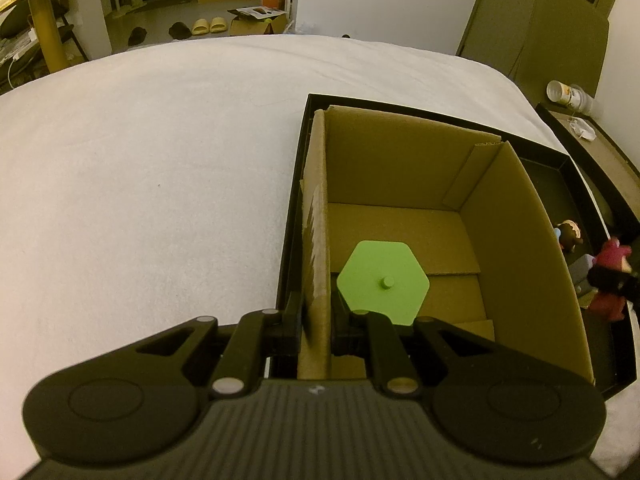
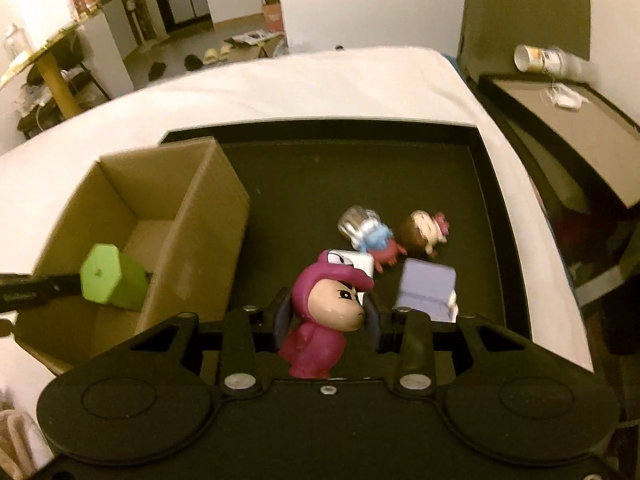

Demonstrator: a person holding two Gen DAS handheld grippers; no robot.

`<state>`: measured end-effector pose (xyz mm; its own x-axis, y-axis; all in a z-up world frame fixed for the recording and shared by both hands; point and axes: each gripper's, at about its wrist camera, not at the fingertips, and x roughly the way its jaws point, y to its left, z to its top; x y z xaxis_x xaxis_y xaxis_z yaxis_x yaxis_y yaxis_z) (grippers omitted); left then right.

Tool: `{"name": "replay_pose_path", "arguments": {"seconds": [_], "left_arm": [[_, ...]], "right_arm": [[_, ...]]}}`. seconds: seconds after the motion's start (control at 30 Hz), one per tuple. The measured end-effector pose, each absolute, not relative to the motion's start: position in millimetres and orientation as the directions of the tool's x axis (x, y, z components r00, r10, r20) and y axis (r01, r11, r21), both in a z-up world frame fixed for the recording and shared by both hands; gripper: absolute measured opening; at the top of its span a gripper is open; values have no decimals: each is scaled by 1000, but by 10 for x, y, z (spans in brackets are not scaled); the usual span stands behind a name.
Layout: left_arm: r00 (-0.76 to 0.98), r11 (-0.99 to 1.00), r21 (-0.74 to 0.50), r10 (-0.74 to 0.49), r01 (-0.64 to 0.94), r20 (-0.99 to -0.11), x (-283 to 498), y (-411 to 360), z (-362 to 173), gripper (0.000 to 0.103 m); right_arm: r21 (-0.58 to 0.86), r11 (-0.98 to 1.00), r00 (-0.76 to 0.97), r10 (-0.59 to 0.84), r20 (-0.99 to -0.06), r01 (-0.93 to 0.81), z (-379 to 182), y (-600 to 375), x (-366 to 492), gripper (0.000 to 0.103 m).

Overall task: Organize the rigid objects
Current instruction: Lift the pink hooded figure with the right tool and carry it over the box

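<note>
White bed [image 1: 160,160] carries a black tray [image 2: 486,184], and a cardboard box [image 1: 516,240] sits in its left end. Left gripper [image 1: 316,320] has its jaws clamped on the box wall, green hexagon block [image 1: 382,280] right beside. Right gripper [image 2: 326,316] jaws grip the pink figurine [image 2: 320,320] over the tray.

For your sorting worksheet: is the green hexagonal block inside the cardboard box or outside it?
Inside. The green hexagonal block sits within the cardboard box walls, above its floor; the left gripper straddles the left wall.
</note>
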<state>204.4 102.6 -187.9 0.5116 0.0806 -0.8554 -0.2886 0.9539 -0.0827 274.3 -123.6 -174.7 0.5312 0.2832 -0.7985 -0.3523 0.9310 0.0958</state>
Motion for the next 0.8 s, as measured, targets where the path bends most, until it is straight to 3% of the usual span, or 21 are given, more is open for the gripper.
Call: {"name": "replay_pose_path", "arguments": {"seconds": [0.8], "left_arm": [[512, 954, -83, 79, -288, -855, 2042, 1044, -1895, 11]], "right_arm": [[98, 876, 578, 391, -716, -471, -1268, -740, 2687, 37]]}}
